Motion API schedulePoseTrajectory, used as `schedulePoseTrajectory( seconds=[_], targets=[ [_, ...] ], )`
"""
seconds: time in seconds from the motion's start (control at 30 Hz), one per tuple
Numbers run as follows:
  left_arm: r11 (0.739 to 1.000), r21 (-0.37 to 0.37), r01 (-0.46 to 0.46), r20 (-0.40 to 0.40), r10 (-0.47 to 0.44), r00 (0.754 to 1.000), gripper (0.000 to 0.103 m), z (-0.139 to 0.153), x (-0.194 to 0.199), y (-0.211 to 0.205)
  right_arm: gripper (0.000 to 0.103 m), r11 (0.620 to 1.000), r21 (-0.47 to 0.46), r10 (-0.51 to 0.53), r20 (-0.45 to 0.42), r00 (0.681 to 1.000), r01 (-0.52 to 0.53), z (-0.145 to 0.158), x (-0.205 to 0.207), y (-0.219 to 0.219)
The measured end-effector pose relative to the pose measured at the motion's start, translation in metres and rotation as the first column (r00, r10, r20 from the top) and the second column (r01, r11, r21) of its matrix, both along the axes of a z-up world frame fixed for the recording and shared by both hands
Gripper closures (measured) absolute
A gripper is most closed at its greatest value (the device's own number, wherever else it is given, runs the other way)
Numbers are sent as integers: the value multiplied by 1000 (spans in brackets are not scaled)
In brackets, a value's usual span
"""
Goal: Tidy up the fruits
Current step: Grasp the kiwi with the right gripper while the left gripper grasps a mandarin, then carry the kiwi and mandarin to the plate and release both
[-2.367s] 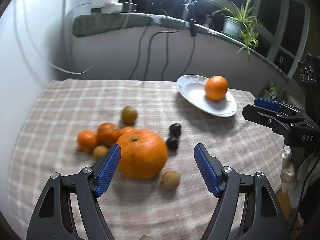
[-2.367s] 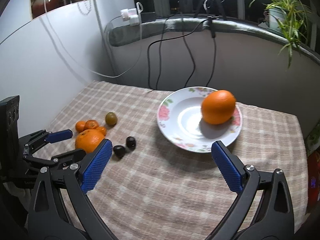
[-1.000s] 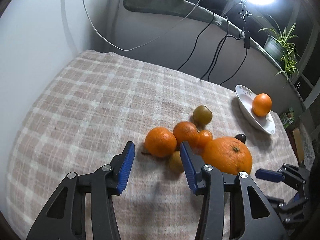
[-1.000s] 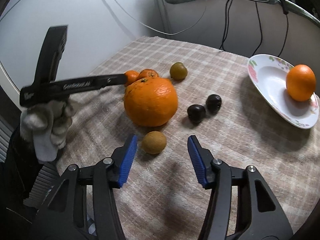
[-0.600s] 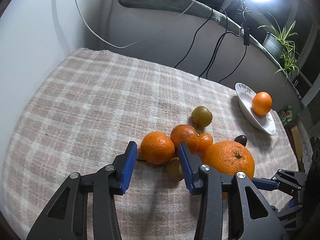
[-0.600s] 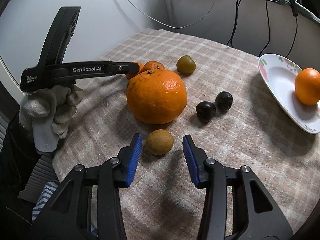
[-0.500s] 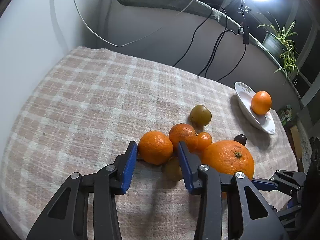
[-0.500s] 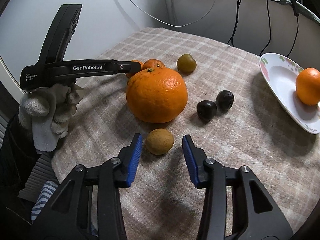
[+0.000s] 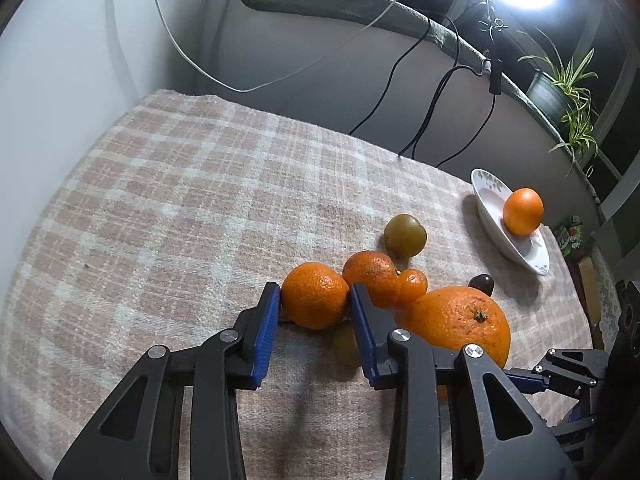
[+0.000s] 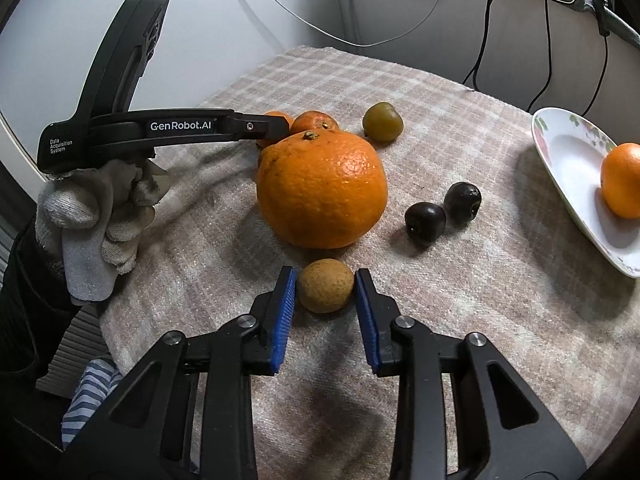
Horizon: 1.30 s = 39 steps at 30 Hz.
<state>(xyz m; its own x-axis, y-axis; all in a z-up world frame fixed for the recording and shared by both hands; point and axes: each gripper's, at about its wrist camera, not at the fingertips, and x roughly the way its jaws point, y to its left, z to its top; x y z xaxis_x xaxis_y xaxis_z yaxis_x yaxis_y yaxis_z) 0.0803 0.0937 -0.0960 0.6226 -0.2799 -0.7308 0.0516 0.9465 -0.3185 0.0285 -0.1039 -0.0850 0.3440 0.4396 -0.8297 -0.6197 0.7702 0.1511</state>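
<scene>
My left gripper [image 9: 316, 294] has its blue pads against both sides of a mandarin [image 9: 315, 295] on the checked cloth. Beside it lie a second mandarin [image 9: 372, 278], a tiny orange fruit [image 9: 413, 286], a green-brown fruit [image 9: 405, 235] and a big orange [image 9: 460, 322]. My right gripper [image 10: 325, 280] has its pads around a small brown fruit [image 10: 325, 285], touching or nearly touching it, just in front of the big orange [image 10: 322, 188]. A white plate [image 10: 568, 168] at the right holds one orange [image 10: 622, 179].
Two dark plums [image 10: 425, 218] lie between the big orange and the plate. A small brown fruit [image 9: 346, 344] sits half hidden behind my left finger. Cables [image 9: 420, 92] hang down the back wall. A potted plant [image 9: 560, 88] stands on the sill. The table edge drops off at the left.
Both grippers have moved forward and narrowed: the left onto the mandarin, the right around the small brown fruit. The fruits have not moved.
</scene>
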Motion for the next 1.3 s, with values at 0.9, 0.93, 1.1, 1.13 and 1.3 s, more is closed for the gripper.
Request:
schedulePoseTrajectory(
  seconds=[0.9,0.93,1.1,1.13,1.3],
  targets=[
    [999,-1,35,109,-35,993,69,50,-12,-28,72,992,21,-125,92,988,123,36,-10,-53],
    [999,-2,41,112,-40,993,69,52,-12,-31,72,991,22,-132,95,987,131,37,-10,-56],
    [997,0,73,126,-73,989,69,58,-12,-47,72,988,26,-157,111,981,155,42,-9,-70],
    [997,1,81,130,-80,988,69,59,-12,-51,72,986,29,-164,114,980,161,44,-9,-74],
    [994,-2,109,139,-107,984,69,64,-11,-64,72,983,25,-183,123,975,181,47,-6,-83]
  ],
)
